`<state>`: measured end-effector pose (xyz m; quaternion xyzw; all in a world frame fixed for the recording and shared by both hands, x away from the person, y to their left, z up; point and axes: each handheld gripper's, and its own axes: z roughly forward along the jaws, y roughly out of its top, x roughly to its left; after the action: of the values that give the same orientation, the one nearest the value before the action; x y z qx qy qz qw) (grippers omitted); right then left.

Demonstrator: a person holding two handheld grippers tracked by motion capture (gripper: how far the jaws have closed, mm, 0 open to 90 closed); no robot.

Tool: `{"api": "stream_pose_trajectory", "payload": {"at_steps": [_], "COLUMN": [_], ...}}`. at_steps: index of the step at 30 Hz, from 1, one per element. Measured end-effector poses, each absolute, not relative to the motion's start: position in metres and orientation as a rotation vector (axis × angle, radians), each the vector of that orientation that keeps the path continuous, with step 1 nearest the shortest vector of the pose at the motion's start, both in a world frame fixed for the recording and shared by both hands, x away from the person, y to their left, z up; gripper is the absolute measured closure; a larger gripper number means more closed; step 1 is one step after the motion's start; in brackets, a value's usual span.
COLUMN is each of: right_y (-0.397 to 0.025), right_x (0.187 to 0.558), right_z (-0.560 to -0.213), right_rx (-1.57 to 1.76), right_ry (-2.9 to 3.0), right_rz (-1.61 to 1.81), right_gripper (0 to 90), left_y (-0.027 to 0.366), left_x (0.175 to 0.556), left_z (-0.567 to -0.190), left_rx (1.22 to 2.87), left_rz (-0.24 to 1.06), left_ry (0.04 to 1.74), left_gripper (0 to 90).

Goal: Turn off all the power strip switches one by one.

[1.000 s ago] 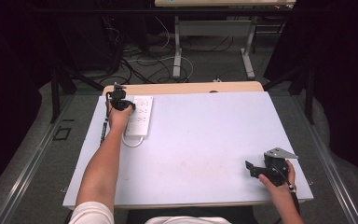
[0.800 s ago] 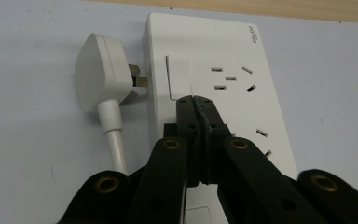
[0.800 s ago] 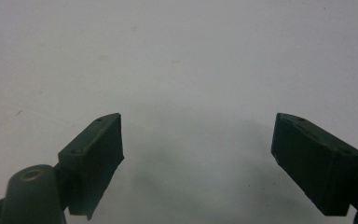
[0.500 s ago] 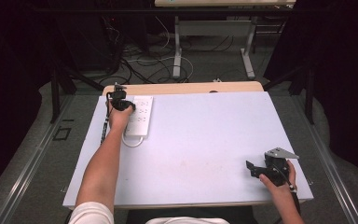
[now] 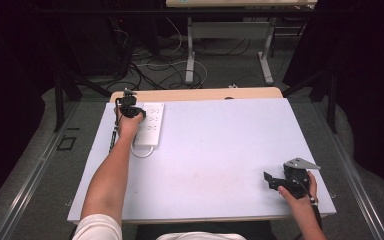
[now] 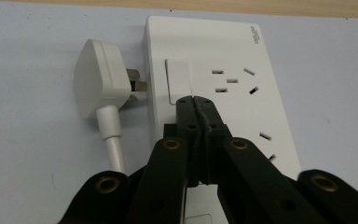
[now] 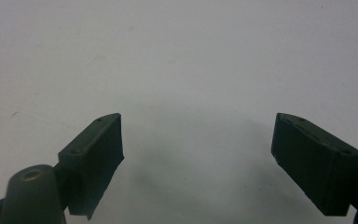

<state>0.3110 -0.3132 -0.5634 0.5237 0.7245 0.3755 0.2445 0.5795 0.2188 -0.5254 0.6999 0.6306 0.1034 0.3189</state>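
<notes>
White power strip (image 6: 214,84) under the clenched left gripper (image 6: 195,99), arm outstretched; right gripper (image 7: 198,154) seemingly resting, jaws apart.

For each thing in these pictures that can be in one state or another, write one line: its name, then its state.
Left gripper: jaws shut, tips at the power strip's switch.
Right gripper: jaws wide open, holding nothing, over the bare table.
Power strip: lying flat, the sockets that show are empty.
Switch: on or off cannot be told.
Plug: unplugged, lying on its side beside the strip, pins toward it.
</notes>
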Motion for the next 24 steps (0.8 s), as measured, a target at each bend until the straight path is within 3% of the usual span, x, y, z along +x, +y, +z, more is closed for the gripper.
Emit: {"api": "stream_pose_trajectory", "payload": {"at_steps": [24], "right_y": [-0.317], "right_x": [0.311], "right_z": [-0.564], "right_rx": [1.439], "right_ry": [1.974], "right_rz": [1.033], "right_gripper": [16.0], "left_y": [0.211], "left_x": [0.584], "left_z": [-0.513], "left_rx": [1.826], "left_rz": [0.280], "left_ry": [1.627], "left_gripper": [90.0]}}
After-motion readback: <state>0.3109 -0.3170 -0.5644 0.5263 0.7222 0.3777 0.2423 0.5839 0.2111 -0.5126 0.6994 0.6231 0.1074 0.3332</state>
